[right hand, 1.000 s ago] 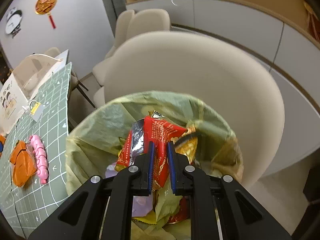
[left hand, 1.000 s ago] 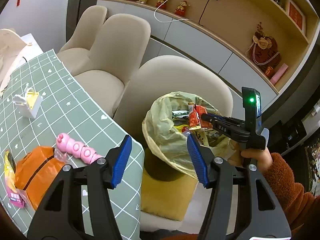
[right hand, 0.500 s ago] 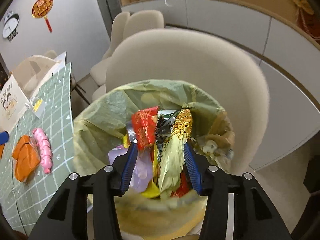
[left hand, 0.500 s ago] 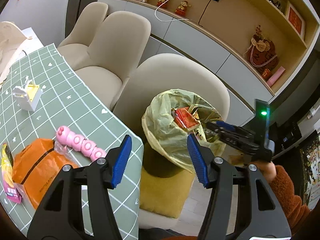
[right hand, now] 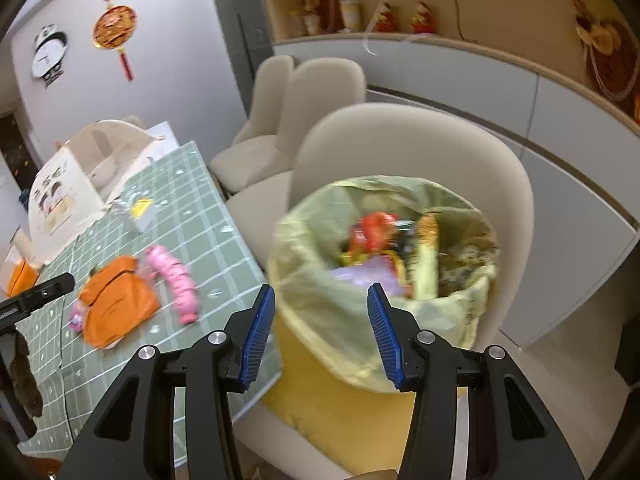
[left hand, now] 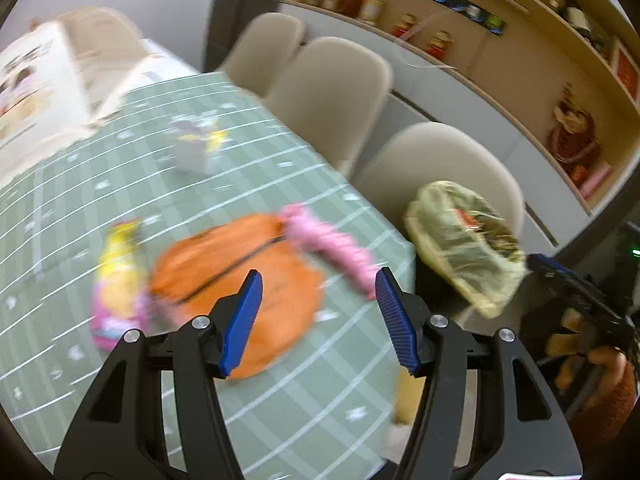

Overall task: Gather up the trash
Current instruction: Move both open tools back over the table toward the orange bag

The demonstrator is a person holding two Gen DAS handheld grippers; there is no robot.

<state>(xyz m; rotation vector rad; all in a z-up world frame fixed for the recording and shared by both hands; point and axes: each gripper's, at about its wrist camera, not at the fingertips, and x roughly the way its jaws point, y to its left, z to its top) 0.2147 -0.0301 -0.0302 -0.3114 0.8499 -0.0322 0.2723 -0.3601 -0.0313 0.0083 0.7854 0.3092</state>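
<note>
A bin lined with a pale green bag (right hand: 320, 292) (left hand: 452, 240) stands on a chair seat, full of wrappers, a red wrapper (right hand: 372, 232) on top. My right gripper (right hand: 320, 332) hangs open above the bin's near rim, nothing between its pads. On the green checked tablecloth (left hand: 260, 160) lie an orange packet (left hand: 224, 264) (right hand: 116, 304), a pink segmented wrapper (left hand: 332, 248) (right hand: 176, 280) and a yellow-pink packet (left hand: 116, 280). My left gripper (left hand: 316, 320) hovers open over the orange packet, blurred by motion.
A small white and yellow box (left hand: 196, 148) (right hand: 140, 210) sits farther back on the table. A cream bag (right hand: 76, 184) stands at the table's far end. Beige chairs (left hand: 336, 92) line the table's right side. A cabinet and shelves (right hand: 480, 80) run behind.
My right gripper opened, dropped the red wrapper into the bin and drew back and up. My left gripper swung left from the bin to above the orange packet.
</note>
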